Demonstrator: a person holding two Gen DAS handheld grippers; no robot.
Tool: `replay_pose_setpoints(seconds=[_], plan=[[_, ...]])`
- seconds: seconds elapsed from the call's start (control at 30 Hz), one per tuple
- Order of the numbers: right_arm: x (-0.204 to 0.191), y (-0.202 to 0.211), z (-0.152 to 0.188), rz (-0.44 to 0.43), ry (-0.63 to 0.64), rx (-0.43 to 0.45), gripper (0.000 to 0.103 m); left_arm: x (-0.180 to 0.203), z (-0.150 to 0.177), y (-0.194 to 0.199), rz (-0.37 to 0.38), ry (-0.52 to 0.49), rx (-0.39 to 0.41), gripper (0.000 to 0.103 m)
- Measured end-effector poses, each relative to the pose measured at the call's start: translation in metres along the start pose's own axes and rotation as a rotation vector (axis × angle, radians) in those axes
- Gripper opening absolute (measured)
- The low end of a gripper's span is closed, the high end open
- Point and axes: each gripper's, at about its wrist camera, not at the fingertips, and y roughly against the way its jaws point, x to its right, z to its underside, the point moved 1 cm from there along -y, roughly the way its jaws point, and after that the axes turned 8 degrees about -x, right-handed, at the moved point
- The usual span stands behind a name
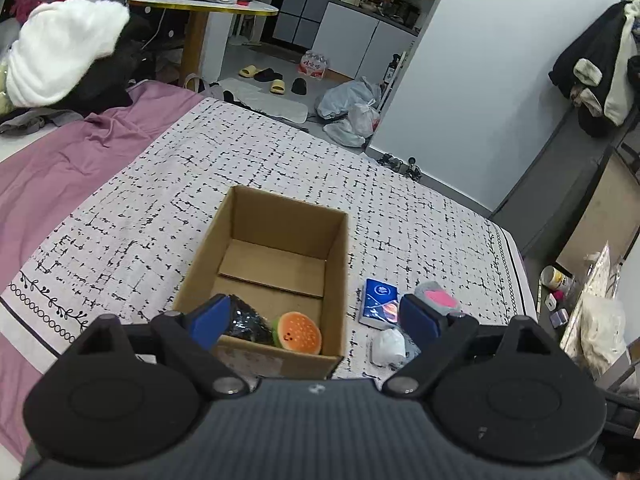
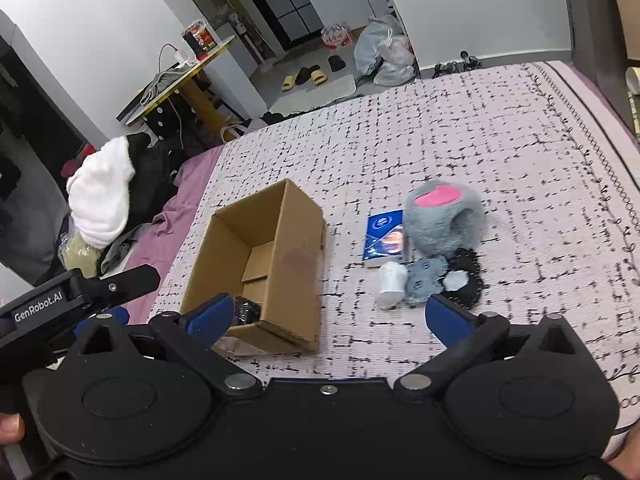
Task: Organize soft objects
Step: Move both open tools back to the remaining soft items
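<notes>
On the bed, a box (image 1: 276, 256) waits with soft things at its 3 o'clock side.

Both claws, left gripper (image 1: 316, 316) and right gripper (image 2: 328, 316), are spread wide and grasp nothing. A burger toy (image 1: 298, 334) and a dark bundle (image 1: 248, 320) lie inside the box. The gray plush (image 2: 440, 216), tissue pack (image 2: 384, 236), white cup (image 2: 392, 282) and blue cloth (image 2: 426, 280) sit close together outside, so a grab could catch two at once or knock the cup over. Only the left view shows the burger toy; only the right view shows the black mat (image 2: 470, 276).
</notes>
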Motion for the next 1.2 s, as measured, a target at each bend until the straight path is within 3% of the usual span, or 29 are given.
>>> replay_pose_setpoints(seconds=[0.83,1.2], plan=[[0.076,0.029,0.002,0.013,-0.001,0.035,0.103,0.055,0.021,-0.016,-0.072,-0.086,-0.018,0.091],[0.113,0.015,-0.016,-0.001,-0.135,0.009,0.103,0.073,0.016,-0.034,-0.115,-0.100,-0.012,0.091]])
